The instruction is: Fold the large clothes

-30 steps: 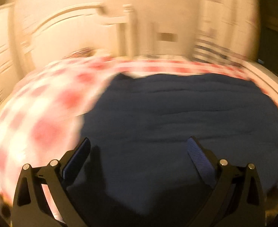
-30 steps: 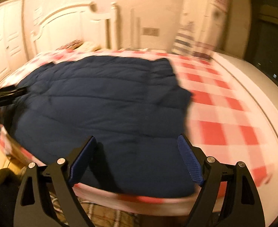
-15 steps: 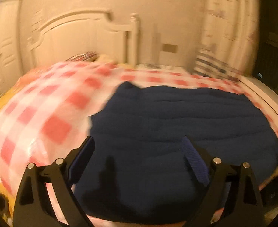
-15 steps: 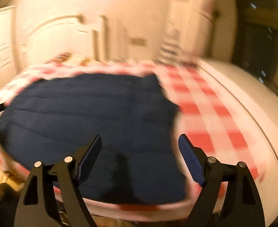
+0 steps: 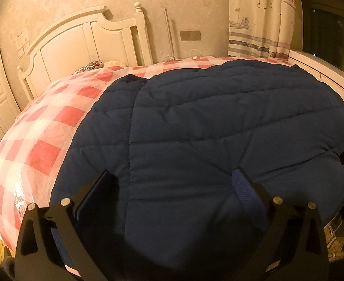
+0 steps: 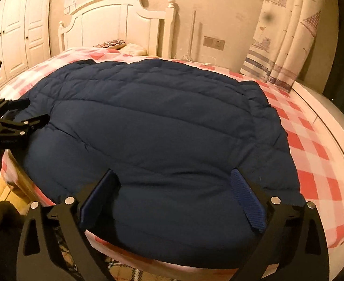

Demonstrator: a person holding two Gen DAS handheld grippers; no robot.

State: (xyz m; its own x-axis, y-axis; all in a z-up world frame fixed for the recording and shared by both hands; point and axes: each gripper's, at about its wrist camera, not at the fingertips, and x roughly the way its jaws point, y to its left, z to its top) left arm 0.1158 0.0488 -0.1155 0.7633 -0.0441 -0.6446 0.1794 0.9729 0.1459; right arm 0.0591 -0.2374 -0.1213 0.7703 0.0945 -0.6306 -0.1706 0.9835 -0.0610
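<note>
Navy quilted jacket lies spread flat on the checked bedspread, puffy and stitched in soft horizontal channels. Both the left gripper and right gripper hover over its near hem, jaws wide apart, grasping nothing. The slick padded shell looks likely to slide out of a shallow pinch — or spring back open once folded.

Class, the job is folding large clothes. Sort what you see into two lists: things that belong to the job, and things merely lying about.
Job:
jacket
left gripper, open
right gripper, open
bed, the work surface

Lying about:
pillow
headboard
curtain
wardrobe
wall socket
</note>
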